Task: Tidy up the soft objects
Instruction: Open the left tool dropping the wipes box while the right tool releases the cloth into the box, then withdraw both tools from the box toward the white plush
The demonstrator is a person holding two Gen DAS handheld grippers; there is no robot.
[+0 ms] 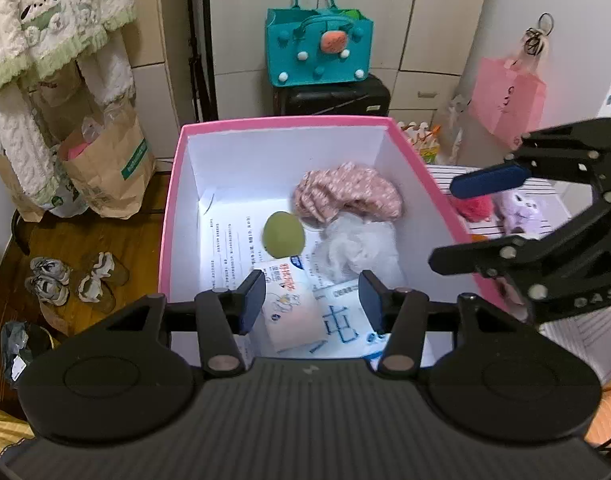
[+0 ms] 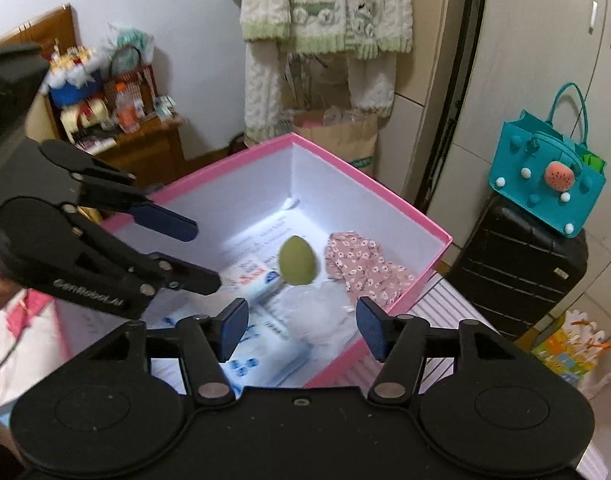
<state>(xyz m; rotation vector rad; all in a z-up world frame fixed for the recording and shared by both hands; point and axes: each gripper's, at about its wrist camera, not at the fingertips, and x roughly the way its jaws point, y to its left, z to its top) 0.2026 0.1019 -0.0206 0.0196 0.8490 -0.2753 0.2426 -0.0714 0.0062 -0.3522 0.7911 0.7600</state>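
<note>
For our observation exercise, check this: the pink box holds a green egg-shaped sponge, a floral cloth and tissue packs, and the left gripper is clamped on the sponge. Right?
One error: in the left wrist view the left gripper is open and empty, and the green sponge lies in the pink box. The floral cloth and tissue packs are there.

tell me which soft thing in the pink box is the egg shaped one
The green sponge, smooth and rounded, sitting near the middle of the pink box. The floral cloth and white mesh puff beside it are crumpled and shapeless.

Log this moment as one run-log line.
left gripper: open, empty | right gripper: open, empty | pink cardboard box: holds green egg-shaped sponge, pink floral cloth
</note>
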